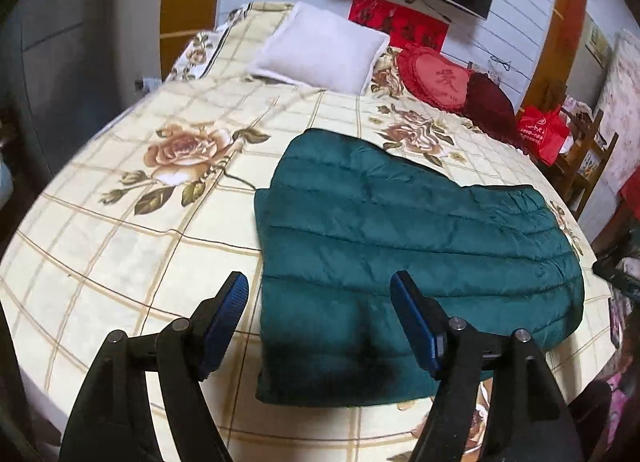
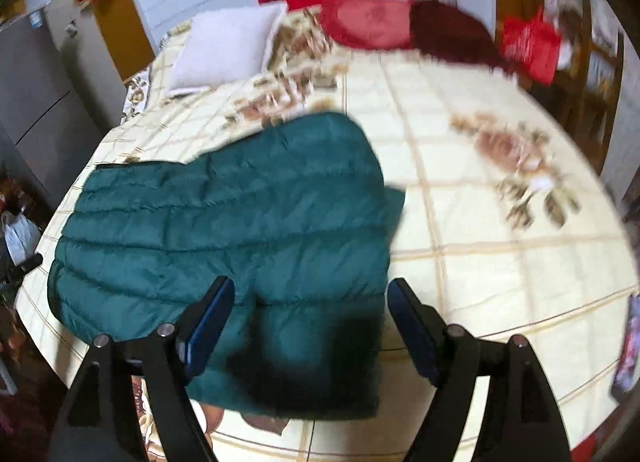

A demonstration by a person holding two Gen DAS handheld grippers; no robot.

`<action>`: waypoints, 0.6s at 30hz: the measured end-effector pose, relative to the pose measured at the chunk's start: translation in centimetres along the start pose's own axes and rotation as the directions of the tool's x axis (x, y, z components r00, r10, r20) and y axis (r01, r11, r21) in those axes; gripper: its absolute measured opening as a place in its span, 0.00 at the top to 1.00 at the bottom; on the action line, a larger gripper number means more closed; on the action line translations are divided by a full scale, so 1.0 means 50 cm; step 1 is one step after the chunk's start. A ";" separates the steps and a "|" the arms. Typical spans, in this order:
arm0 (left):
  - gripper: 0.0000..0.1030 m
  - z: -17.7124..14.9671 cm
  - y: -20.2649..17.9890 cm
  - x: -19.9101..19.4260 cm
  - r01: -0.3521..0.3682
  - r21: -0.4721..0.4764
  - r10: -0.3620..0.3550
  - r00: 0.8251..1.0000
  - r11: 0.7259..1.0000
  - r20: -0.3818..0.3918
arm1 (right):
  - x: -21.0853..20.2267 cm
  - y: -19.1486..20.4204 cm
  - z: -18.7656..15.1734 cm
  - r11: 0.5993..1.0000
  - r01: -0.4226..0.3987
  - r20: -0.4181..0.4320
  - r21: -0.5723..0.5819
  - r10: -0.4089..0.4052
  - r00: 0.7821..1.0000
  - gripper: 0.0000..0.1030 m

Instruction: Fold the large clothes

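On floral bedspread (image 1: 120, 229), folded teal puffer jacket (image 1: 400, 221) — long axis crosswise, flat

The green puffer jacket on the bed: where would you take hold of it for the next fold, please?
Probably the green puffer jacket at its near hem corners, from the bed's near edge; that straight edge lies flat and closest to the open left gripper and right gripper.

jacket (image 1: 400, 229): teal, quilted | bedspread (image 1: 120, 246): cream, tan grid, roses | pillow (image 1: 320, 49): white | cushion (image 1: 432, 77): red
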State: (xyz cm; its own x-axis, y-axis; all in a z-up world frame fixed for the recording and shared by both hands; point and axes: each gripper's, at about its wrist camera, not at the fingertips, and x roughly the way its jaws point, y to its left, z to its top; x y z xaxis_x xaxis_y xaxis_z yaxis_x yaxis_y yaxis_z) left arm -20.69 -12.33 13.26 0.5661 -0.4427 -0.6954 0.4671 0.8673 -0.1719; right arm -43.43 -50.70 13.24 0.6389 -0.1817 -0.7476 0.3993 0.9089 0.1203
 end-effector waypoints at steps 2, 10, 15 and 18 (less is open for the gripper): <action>0.26 -0.012 -0.022 -0.013 -0.007 0.005 0.006 1.000 1.000 0.019 | -0.033 0.028 0.003 1.000 0.012 0.047 -0.024 -0.011 0.999 0.20; 0.26 -0.069 -0.112 -0.018 -0.087 0.048 0.085 0.996 0.995 0.031 | -0.101 0.167 -0.034 0.992 0.049 0.165 -0.115 -0.030 0.986 0.18; 0.26 -0.099 -0.155 -0.027 -0.108 0.061 0.104 0.993 0.992 0.060 | -0.092 0.238 -0.074 0.988 0.067 0.204 -0.142 -0.037 0.978 0.17; 0.26 -0.109 -0.169 -0.029 -0.095 0.055 0.092 0.994 0.994 0.061 | -0.079 0.263 -0.094 0.986 0.072 0.199 -0.149 -0.041 0.979 0.16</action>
State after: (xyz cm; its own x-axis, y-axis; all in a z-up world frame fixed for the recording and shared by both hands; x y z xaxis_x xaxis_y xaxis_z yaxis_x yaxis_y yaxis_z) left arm -29.15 -17.78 11.89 0.6470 -0.3740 -0.6645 0.4477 0.8917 -0.0659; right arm -43.79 -36.27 14.72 0.7402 -0.2900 -0.6067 0.3418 0.9392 -0.0320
